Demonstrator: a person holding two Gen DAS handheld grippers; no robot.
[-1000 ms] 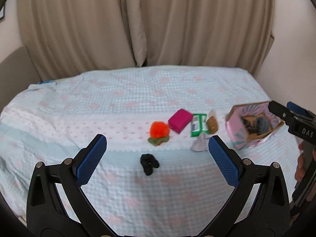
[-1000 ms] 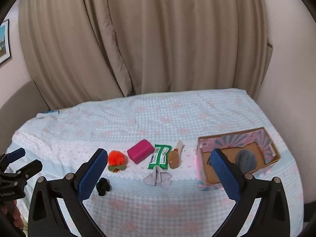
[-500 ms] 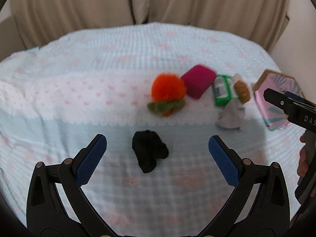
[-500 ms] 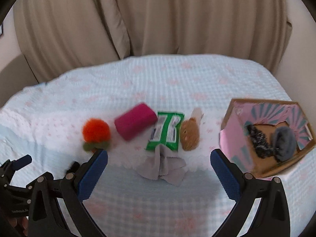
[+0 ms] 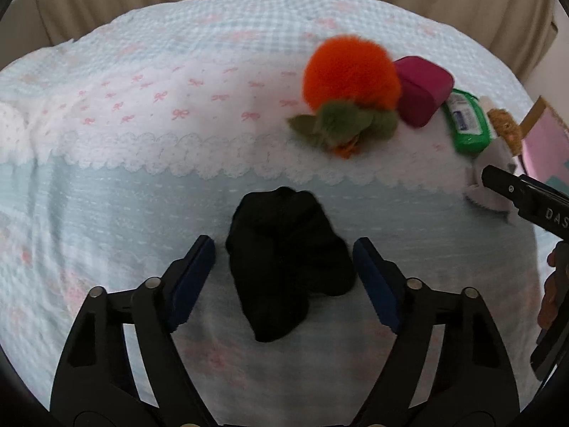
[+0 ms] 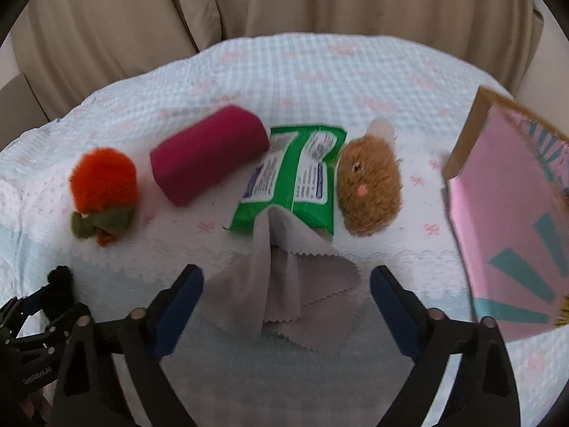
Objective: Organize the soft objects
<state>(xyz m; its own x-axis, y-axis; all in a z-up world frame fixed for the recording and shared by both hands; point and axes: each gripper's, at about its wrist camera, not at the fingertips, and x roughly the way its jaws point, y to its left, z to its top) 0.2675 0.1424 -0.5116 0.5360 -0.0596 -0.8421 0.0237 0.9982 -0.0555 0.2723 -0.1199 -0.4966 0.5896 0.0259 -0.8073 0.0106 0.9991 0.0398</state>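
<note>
Both tools have dropped steeply toward the bedspread [image 5: 106, 213] in the last second; the row of soft things now fills each view where it was small and far before

Left gripper [image 5: 284, 277]: jaws have just been closing, and now stand partly spread on either side of the black cloth bundle [image 5: 284, 259]. A sliver of bedspread shows between each pad and the bundle, so it is bracketed, not yet pinched. The bundle lies dead centre in the left wrist view; orange plush fruit [image 5: 350, 71] at 1 o'clock from it, beyond the scalloped lace band

Right gripper [image 6: 286, 299]: jaws have just been closing too, and are spread wide about the grey cloth [image 6: 284, 284], whose near folds lie between the pads; no contact that I can see. Green wipes pack [image 6: 295, 178] at 12 o'clock from the cloth, partly under its far corner; magenta block [image 6: 209, 153] at 11; brown plush [image 6: 370, 185] at 1; pink box [image 6: 505, 235] at 3

Reading: approach is done on both sides and two picks are being set up together. Nothing lifted yet. The box at right looks the likely destination
</note>
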